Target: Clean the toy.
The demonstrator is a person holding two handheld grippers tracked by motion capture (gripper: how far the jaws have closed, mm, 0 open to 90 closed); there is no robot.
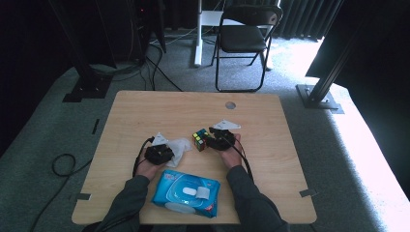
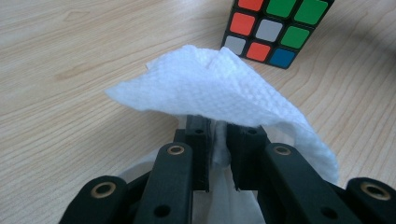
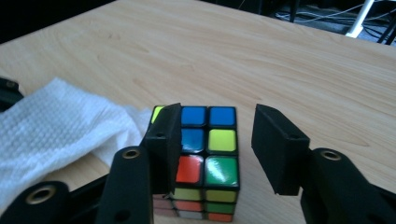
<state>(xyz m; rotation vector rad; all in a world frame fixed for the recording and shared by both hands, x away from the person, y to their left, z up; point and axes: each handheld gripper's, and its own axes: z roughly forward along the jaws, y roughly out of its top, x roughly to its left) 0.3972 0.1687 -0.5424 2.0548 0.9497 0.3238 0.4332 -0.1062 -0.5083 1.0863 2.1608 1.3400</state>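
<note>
A scrambled colour cube rests on the wooden table near its middle. In the right gripper view the cube sits between the jaws of my right gripper. The left jaw is against the cube's side, while the right jaw stands clear with bare table showing in the gap. A white wipe lies just left of the cube. My left gripper pinches the wipe, which drapes over its fingertips. The cube is a short way beyond.
A blue pack of wet wipes lies at the table's near edge between the person's forearms. A round cable hole is at the far side of the table. A black folding chair stands on the carpet behind it.
</note>
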